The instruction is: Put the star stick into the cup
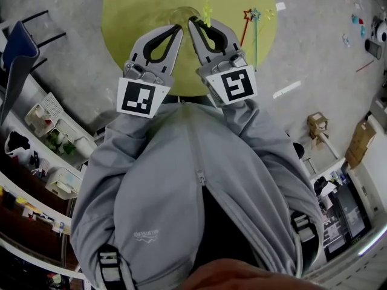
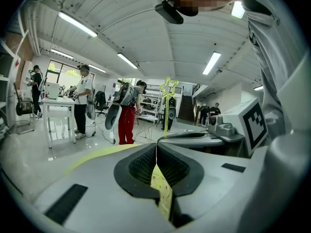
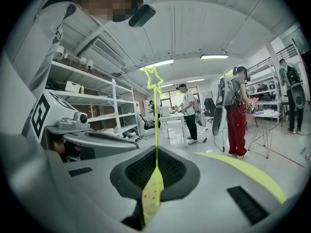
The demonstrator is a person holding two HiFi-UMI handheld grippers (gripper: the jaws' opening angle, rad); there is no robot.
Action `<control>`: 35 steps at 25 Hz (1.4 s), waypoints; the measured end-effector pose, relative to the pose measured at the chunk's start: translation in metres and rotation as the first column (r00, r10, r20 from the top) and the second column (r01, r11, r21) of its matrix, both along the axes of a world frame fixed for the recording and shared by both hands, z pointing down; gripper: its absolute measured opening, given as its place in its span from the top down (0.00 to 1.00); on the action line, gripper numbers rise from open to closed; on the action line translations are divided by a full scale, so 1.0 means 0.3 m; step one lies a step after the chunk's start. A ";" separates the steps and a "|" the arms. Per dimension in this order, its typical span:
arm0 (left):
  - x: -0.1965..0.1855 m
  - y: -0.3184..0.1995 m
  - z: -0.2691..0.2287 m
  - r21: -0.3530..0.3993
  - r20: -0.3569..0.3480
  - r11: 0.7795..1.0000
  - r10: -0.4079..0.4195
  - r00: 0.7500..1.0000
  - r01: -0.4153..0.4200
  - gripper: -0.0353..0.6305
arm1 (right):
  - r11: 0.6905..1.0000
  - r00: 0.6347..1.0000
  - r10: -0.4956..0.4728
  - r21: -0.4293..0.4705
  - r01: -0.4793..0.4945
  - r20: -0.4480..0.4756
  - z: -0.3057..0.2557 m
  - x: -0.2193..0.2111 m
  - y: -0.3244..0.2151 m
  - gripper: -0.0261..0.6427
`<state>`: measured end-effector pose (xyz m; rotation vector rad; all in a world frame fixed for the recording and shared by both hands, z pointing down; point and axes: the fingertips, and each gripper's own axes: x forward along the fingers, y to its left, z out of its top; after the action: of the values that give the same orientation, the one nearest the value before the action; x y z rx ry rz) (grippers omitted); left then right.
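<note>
Right gripper view: right gripper (image 3: pixel 156 152) clenches the star stick (image 3: pixel 154 81); left gripper (image 2: pixel 156 144) fingers closed, empty. Centre stick over the cup (image 1: pixel 178 11) beyond the fingertips, then release.

Workshop interior: pale ribbed ceiling (image 2: pixel 146 33) with long strip lights (image 2: pixel 77 24); glossy grey floor (image 2: pixel 29 154); white shelving (image 3: pixel 97 89) along a wall; white table (image 2: pixel 56 103) below far windows (image 2: pixel 60 72).
</note>
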<state>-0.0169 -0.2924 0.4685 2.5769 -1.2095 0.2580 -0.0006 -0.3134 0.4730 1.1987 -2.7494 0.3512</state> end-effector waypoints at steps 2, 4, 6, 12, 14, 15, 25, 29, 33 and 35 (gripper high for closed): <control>0.003 -0.001 0.007 -0.006 0.004 1.000 0.004 1.000 -0.004 0.92 | 1.000 1.000 -0.008 -0.003 0.008 -0.011 0.010 -0.001 -0.004 0.91; 0.004 -0.004 0.029 -0.018 0.008 1.000 0.006 1.000 -0.006 0.92 | 1.000 1.000 -0.008 -0.027 0.007 -0.030 0.041 0.003 -0.009 0.91; 0.003 -0.011 0.059 -0.034 0.011 0.999 0.006 1.000 -0.006 0.92 | 0.999 0.999 -0.008 -0.037 0.006 -0.039 0.072 0.004 -0.018 0.91; -0.008 -0.038 0.143 -0.078 0.008 0.997 -0.004 1.000 0.005 0.92 | 0.998 0.999 -0.012 -0.062 0.009 -0.046 0.165 -0.012 -0.042 0.91; -0.009 -0.037 0.150 -0.081 0.009 0.997 -0.001 1.000 0.001 0.92 | 0.993 1.000 0.001 -0.118 -0.004 -0.028 0.181 -0.018 -0.039 0.91; -0.007 -0.035 0.149 -0.081 0.008 0.997 0.001 1.000 0.000 0.92 | 0.990 1.000 0.009 -0.137 -0.012 -0.025 0.187 -0.015 -0.038 0.91; 0.017 0.000 0.072 -0.078 -0.004 0.997 0.006 1.000 -0.006 0.92 | 0.985 0.998 0.044 -0.167 -0.052 -0.052 0.171 0.020 -0.028 0.91; 0.014 0.005 0.060 -0.075 -0.010 0.997 0.003 1.000 -0.004 0.92 | 0.979 0.997 0.048 -0.196 -0.060 -0.066 0.184 0.014 -0.031 0.91; 0.025 0.001 0.076 -0.080 -0.006 0.997 0.000 1.000 0.000 0.92 | 0.974 0.994 0.038 -0.220 -0.061 -0.107 0.207 0.019 -0.044 0.91; 0.023 0.001 0.075 -0.080 -0.006 0.997 -0.003 1.000 0.003 0.92 | 0.970 0.991 0.034 -0.235 -0.065 -0.132 0.212 0.015 -0.046 0.91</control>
<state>-0.0100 -0.2922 0.4910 2.5058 -1.1766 0.2913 0.0041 -0.3272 0.5366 1.1846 -2.4885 0.5723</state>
